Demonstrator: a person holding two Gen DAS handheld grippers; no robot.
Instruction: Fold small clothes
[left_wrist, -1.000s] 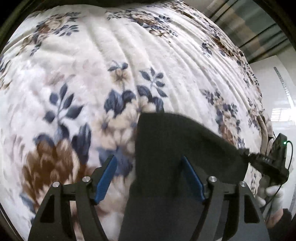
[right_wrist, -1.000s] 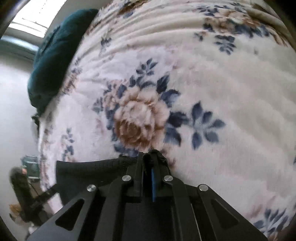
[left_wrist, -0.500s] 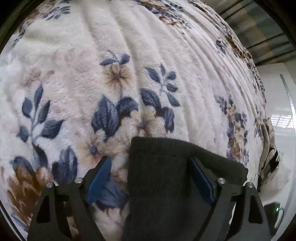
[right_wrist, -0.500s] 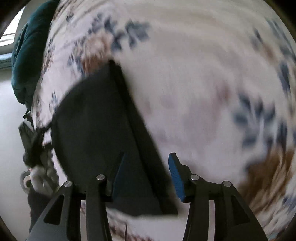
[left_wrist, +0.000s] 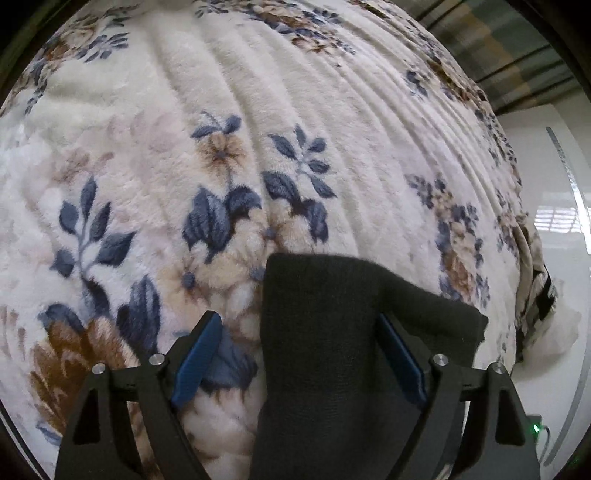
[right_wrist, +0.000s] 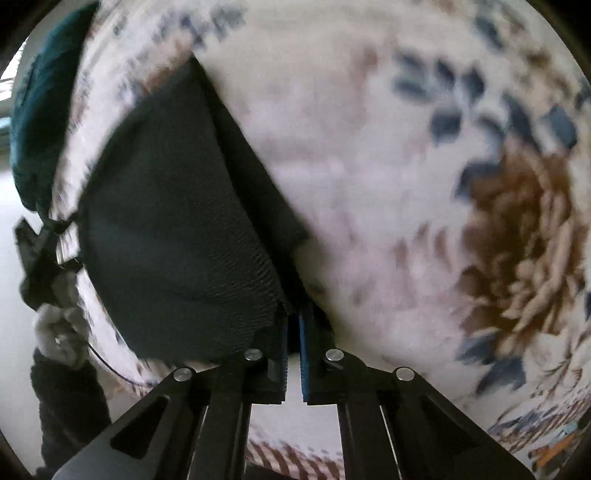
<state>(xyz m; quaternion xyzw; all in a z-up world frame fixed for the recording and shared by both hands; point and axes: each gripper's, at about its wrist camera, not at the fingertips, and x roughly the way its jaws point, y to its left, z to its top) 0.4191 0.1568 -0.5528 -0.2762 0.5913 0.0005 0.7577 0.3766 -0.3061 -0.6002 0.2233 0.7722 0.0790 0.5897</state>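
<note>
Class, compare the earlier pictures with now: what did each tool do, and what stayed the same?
The right tool, shut a second ago and open half a second ago, has shut again at the edge of the dark cloth. The left tool stayed open over the cloth, which still lies on the floral blanket.

Left gripper (left_wrist: 299, 354) jaws spread wide; right gripper (right_wrist: 293, 325) jaws nearly closed.

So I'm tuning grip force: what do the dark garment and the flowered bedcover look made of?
The dark garment looks like a fine matte knit, probably cotton or wool blend; a ribbed weave shows in the right wrist view. The flowered bedcover looks like plush fleece, with soft fuzzy pile and ridged channels, likely synthetic.
</note>
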